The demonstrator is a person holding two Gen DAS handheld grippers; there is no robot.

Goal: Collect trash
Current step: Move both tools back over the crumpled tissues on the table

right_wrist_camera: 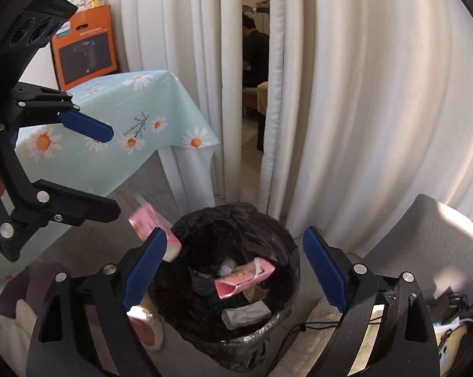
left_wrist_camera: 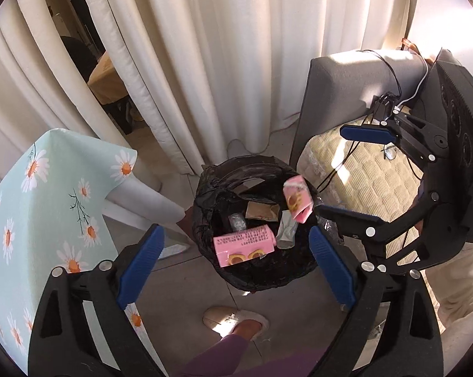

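Left wrist: pink carton (left_wrist_camera: 243, 245) between open left gripper (left_wrist_camera: 236, 270) fingers (untouched), over bin (left_wrist_camera: 205, 194).

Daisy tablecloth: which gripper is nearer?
Left. The left gripper hangs open beside the tablecloth corner; the right gripper, also open, is across the bin, by the sofa.

Rows of small dark print on the side of a pink carton (left_wrist_camera: 244, 245) in the bin, too small to read, pale lettering on an orange box (right_wrist_camera: 85, 50), illegible
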